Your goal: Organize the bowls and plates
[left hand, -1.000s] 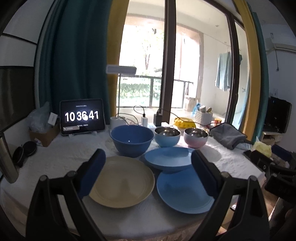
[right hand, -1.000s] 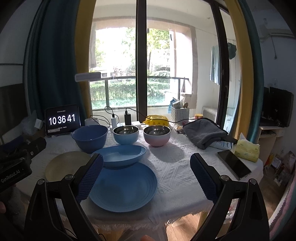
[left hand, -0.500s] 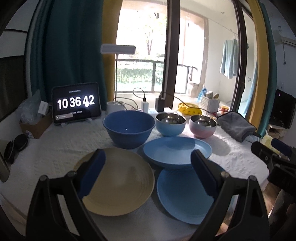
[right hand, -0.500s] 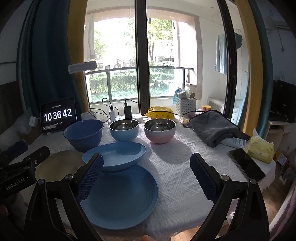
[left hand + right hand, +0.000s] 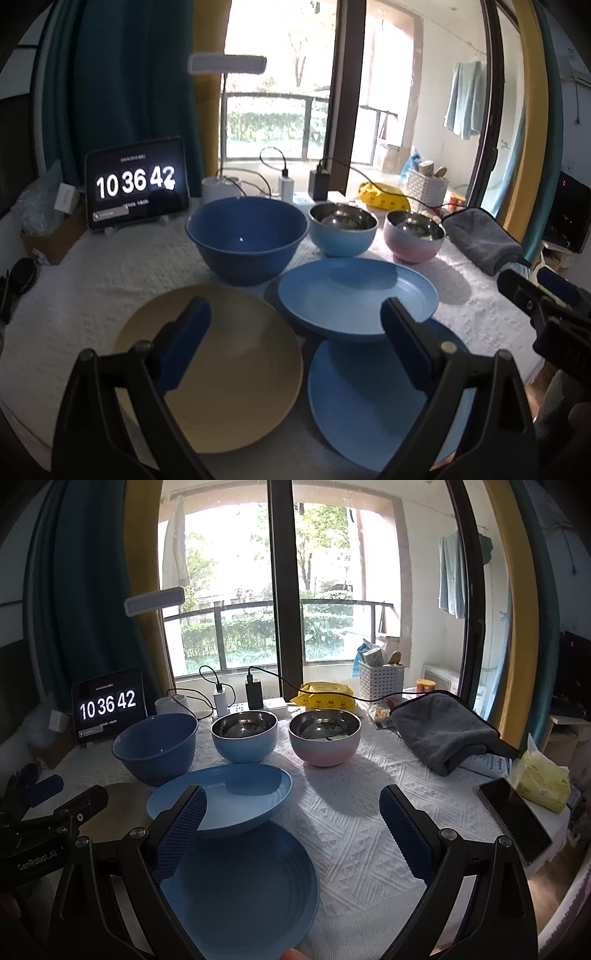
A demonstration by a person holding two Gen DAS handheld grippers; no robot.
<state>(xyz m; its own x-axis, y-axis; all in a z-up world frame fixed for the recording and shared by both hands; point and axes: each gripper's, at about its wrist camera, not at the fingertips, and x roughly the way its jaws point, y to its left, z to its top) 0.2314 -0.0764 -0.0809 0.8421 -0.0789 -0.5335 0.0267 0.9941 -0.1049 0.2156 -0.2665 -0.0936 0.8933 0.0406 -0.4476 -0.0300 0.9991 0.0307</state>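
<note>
Your left gripper [image 5: 295, 332] hangs over the near edge of the table [image 5: 92, 288] with its jaws spread wide and nothing between them; the tan plate [image 5: 229, 369] lies flat under its left finger, and the flat blue plate [image 5: 369, 398] sits just beside that plate, under the right finger. Your right gripper [image 5: 293, 814] is likewise spread and empty, hovering above the same flat blue plate [image 5: 243, 886]. A deeper light-blue plate [image 5: 236, 794] rests behind it, its front rim overlapping the flat plate's far edge. Farther back stand three bowls in a row: a large dark-blue bowl [image 5: 246, 238] on the left, a light-blue steel-lined bowl [image 5: 342, 232] in the middle, and a pink steel-lined bowl [image 5: 413, 234] on the right. A tablet [image 5: 135, 188] showing 10 36 42 leans at the back left, and a folded grey towel [image 5: 443, 731] lies at the right.
</note>
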